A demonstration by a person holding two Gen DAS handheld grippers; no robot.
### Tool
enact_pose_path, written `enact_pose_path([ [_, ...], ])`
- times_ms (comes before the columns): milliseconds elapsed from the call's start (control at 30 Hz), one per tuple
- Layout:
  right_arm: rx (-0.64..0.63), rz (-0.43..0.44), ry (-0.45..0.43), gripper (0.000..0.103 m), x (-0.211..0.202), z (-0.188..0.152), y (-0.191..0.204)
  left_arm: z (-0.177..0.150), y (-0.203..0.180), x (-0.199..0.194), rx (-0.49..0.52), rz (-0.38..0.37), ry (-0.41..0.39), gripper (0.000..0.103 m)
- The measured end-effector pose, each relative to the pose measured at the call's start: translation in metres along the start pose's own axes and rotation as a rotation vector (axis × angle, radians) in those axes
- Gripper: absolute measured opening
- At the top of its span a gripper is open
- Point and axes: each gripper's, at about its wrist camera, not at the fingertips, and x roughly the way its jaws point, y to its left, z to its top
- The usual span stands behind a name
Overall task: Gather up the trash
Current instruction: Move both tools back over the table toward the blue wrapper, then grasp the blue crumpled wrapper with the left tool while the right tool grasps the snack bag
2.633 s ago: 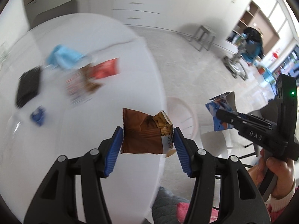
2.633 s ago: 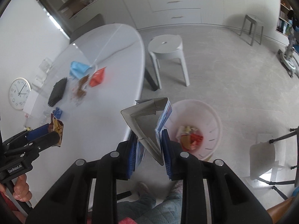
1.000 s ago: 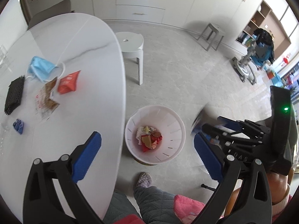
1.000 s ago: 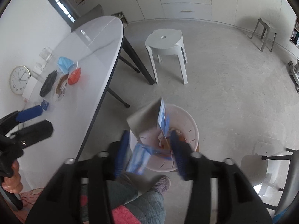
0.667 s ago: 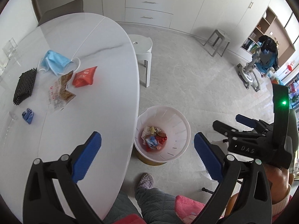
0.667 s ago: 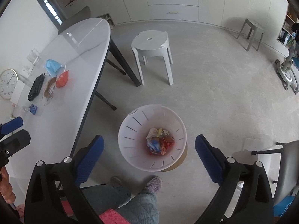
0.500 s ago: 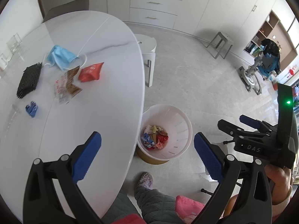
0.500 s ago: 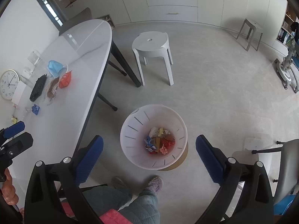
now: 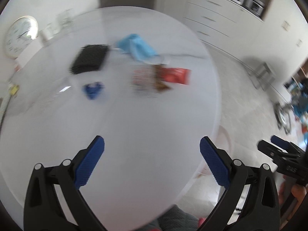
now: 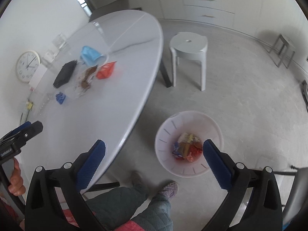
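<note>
My left gripper (image 9: 152, 155) is open and empty above the near part of the white table (image 9: 134, 125). On the table's far half lie a red wrapper (image 9: 176, 75), a clear brown-printed wrapper (image 9: 149, 79), a blue face mask (image 9: 136, 47), a black mesh piece (image 9: 90, 58) and a small blue item (image 9: 92, 90). My right gripper (image 10: 154, 156) is open and empty, over the floor beside the white trash bin (image 10: 167, 132), which holds several wrappers (image 10: 186, 147). The same table trash shows in the right wrist view, with the red wrapper (image 10: 105, 70) and the mask (image 10: 90, 54).
A white stool (image 10: 189, 47) stands on the floor beyond the bin. A wall clock (image 10: 28, 65) leans at the table's far left. The person's legs and slippered feet (image 10: 169, 189) are below the right gripper. A grey stool (image 10: 283, 46) stands far right.
Both grippers dropped their wrappers into the bin and opened. The left gripper has since swung back over the table toward the remaining trash; the right has shifted slightly toward the table.
</note>
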Motion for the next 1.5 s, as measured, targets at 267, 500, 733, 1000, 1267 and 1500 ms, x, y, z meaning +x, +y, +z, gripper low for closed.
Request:
enact_pose_path([
  [267, -0.097, 0.042, 0.011, 0.1, 0.028, 0.033, 0.069, 0.017, 0.06, 0.04, -0.007, 0.069, -0.017, 0.095],
  [500, -0.132, 0.047, 0.015, 0.1, 0.057, 0.056, 0.11, 0.043, 0.084, 0.092, 0.03, 0.046, 0.031, 0.095],
  [733, -0.11, 0.06, 0.04, 0.1, 0.11, 0.074, 0.137, 0.066, 0.099, 0.132, 0.053, 0.011, 0.058, 0.095],
  [1000, -0.122, 0.078, 0.058, 0.1, 0.149, 0.087, 0.162, 0.083, 0.117, 0.162, 0.055, -0.027, 0.097, 0.087],
  [1267, -0.142, 0.071, 0.085, 0.1, 0.161, 0.092, 0.172, 0.091, 0.12, 0.171, 0.099, -0.038, 0.09, 0.053],
  [1500, -0.143, 0.042, 0.097, 0.1, 0.169, 0.102, 0.181, 0.094, 0.128, 0.16, 0.08, -0.066, 0.071, 0.036],
])
